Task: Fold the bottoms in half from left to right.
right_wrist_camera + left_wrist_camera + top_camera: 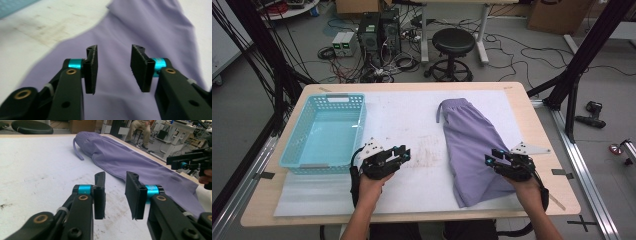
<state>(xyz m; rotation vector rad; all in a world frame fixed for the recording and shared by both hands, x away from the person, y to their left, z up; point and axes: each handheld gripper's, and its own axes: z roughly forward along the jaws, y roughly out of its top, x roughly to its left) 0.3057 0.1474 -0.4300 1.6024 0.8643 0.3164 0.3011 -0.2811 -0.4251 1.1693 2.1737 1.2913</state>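
On the white mat of the worktop [412, 130], a purple garment [472, 150] lies stretched out flat along the right half, its waistband and drawstring toward the far edge and its hem near the person. It looks folded lengthwise into a long strip, so the folding seems partly done, with the crosswise folds and any putting away left to do. Left of the mat sits a turquoise basket [297, 145], and nothing lies in it. The right gripper [492, 161] hovers over the near part of the garment, jaws partly apart with only cloth beneath them and nothing pinched. The left gripper [401, 154] hangs over bare mat between basket and garment, jaws likewise partly apart and holding nothing.
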